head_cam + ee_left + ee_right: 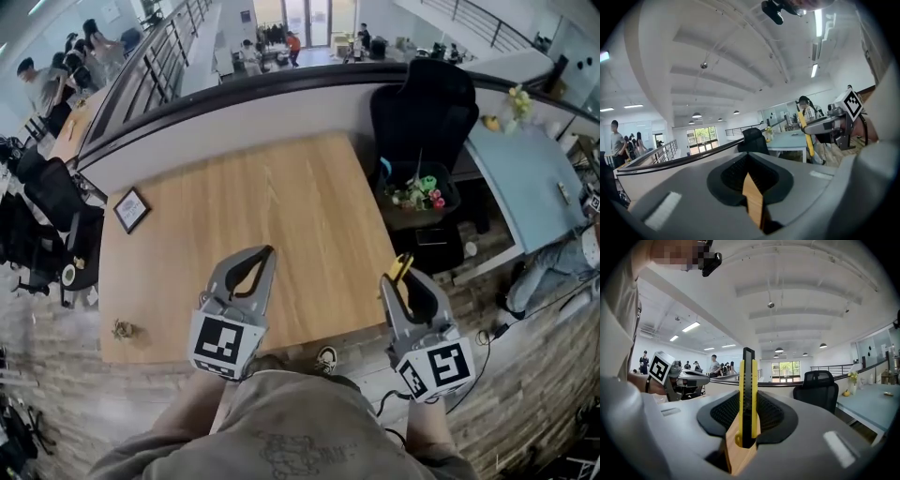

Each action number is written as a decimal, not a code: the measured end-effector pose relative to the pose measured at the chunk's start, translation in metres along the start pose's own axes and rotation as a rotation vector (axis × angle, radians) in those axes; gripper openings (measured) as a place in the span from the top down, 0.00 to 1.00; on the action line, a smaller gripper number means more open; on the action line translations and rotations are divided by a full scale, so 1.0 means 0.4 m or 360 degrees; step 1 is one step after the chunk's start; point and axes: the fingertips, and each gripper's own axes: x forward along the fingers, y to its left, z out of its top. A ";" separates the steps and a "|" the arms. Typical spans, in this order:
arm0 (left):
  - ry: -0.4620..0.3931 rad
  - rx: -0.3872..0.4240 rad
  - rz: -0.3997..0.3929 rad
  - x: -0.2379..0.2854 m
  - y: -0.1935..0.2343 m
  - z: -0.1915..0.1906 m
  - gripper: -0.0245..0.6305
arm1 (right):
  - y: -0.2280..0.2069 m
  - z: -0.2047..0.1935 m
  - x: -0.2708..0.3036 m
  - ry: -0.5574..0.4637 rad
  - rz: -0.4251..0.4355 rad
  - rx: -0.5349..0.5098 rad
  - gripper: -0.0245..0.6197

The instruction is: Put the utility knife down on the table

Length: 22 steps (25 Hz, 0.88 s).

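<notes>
A yellow and black utility knife [747, 397] stands upright between the jaws of my right gripper [746, 427], which is shut on it. In the head view that gripper [401, 281] hovers over the front right corner of the wooden table [253, 225], with the knife [400, 268] sticking out past its tips. The knife [805, 131] also shows in the left gripper view, held by the right gripper [829, 125]. My left gripper [260, 267] is shut with nothing in it, above the table's front edge; in its own view the left gripper [752, 187] shows only a sliver of table between its jaws.
A small framed picture [131, 209] lies at the table's left side, and a small brownish object [123, 329] sits near the front left corner. A black office chair [422, 108] and a crate of toys [418, 193] stand beyond the right edge. A light blue desk [525, 183] is further right.
</notes>
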 end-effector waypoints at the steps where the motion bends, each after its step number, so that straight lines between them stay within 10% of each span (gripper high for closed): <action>1: 0.0005 -0.0003 0.0025 0.003 0.003 -0.002 0.96 | -0.004 -0.002 0.009 0.0002 0.0024 0.0000 0.77; 22: 0.0052 -0.0061 0.0219 -0.039 0.157 -0.044 0.96 | 0.079 -0.023 0.186 0.0127 0.0230 0.0022 0.77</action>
